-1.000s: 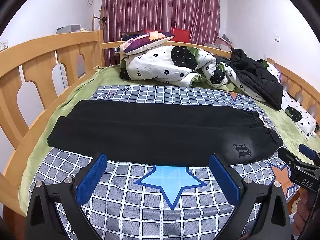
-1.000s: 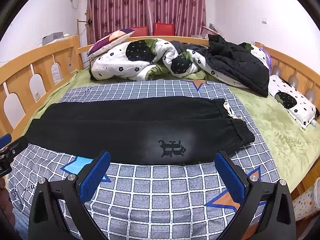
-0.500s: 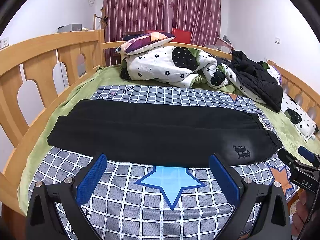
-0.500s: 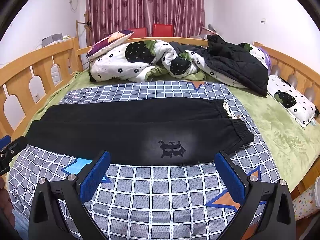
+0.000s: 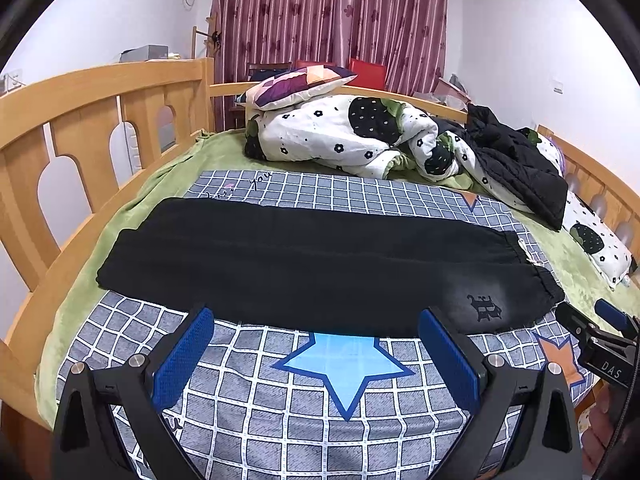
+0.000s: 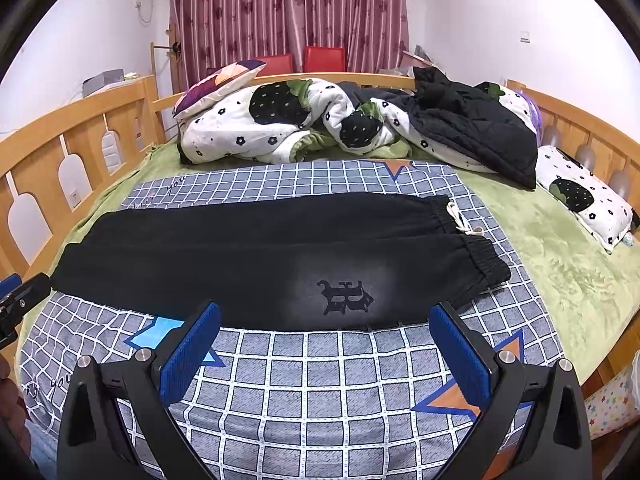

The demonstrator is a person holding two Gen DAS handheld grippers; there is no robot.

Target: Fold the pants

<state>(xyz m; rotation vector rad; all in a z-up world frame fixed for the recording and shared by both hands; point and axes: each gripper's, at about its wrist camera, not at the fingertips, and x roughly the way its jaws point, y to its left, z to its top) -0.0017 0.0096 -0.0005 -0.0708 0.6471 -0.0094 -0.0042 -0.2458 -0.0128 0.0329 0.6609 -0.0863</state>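
Black pants (image 5: 312,264) (image 6: 256,256) lie flat across the checked bedspread (image 5: 328,412) (image 6: 320,384), folded lengthwise with one leg over the other, waistband at the right, cuffs at the left. A dark emblem (image 6: 345,297) sits on a faded patch near the waist. My left gripper (image 5: 316,344) hovers open just short of the pants' near edge, nothing between its blue pads. My right gripper (image 6: 325,344) is likewise open and empty, near the emblem. Each gripper's tip shows at the edge of the other's view.
A white flowered quilt (image 6: 280,124), a patterned pillow (image 5: 296,88) and a black jacket (image 6: 472,128) are heaped at the far end of the bed. Wooden rails (image 5: 80,128) run along both sides. A small pillow (image 6: 584,196) lies on the green blanket at the right.
Both views have shifted only slightly; the pants lie unmoved and both grippers stay open.
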